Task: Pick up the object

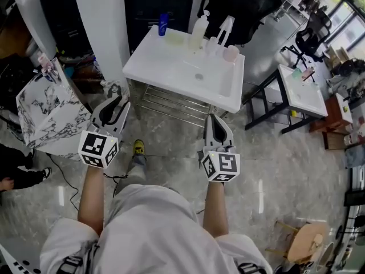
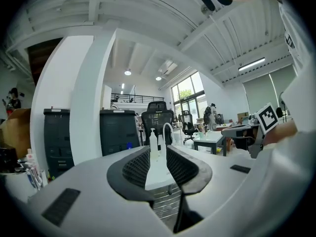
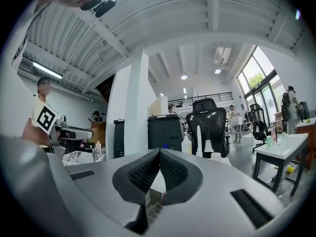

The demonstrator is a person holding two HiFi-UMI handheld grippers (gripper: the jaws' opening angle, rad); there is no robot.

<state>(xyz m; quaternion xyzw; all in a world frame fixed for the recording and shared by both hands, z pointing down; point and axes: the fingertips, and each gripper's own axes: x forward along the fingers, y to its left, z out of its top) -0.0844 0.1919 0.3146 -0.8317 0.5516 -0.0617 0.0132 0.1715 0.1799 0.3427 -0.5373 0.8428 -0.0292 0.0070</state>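
**Approach not yet begun: both grippers held short of the sink surface**

The person stands back from a white surface (image 1: 165,61) with a shallow basin, at upper centre of the head view. Both grippers are held low in the middle of the frame, well apart from it.

The left gripper (image 1: 116,105) has its jaws spread. In the left gripper view there is only air between them, with the surface and a bottle far beyond. The right gripper (image 1: 215,119) has its jaws pressed together at the tips and pinches nothing.

Nothing is grasped, so the step in hand looks like the reach. The task does not say which object is meant. It is probably one of those along the far edge of the surface:
- a blue bottle (image 1: 163,24) at the upper left corner
- a pale pump bottle (image 1: 198,32) beside the tap (image 1: 225,30)
- a pink cup (image 1: 231,53) to the right

The next move calls for a step forward and a gripper carried over the near edge. If the right gripper does the work, it must first spread its jaws.

Around this, the floor is polished grey. A white column (image 1: 102,27) stands at upper left, with a marbled box (image 1: 48,110) below it. A second white surface (image 1: 302,93) on a dark frame stands at right, with an office chair (image 1: 311,36) above it.
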